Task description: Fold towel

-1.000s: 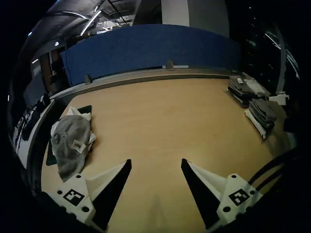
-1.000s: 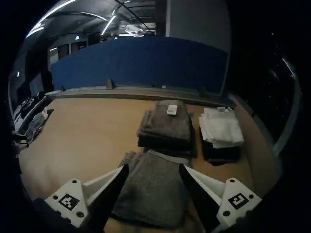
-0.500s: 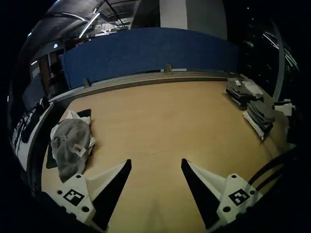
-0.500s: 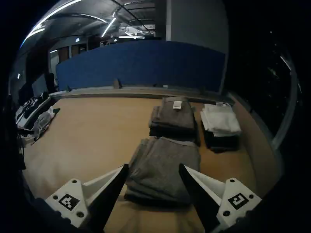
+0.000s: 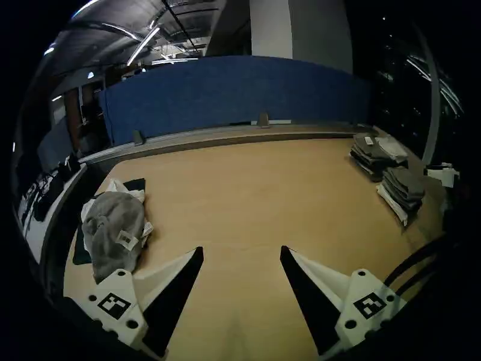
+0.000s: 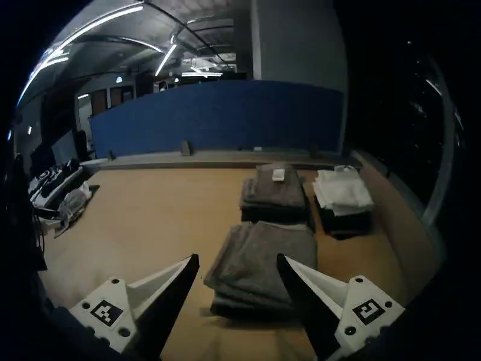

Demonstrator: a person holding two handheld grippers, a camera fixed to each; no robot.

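Between the right gripper's spread, empty fingers at 6 o'clock lies a flat stack of folded grey-brown terry towels. A second stack sits at 12, with white folded cloths at 1. The left gripper, its fingers also apart, hangs over the smooth wooden table. A crumpled grey towel slumps at 9.

The left gripper hangs above the table, fingers spread wide, holding nothing. The right gripper hangs above the same table, equally spread and empty.
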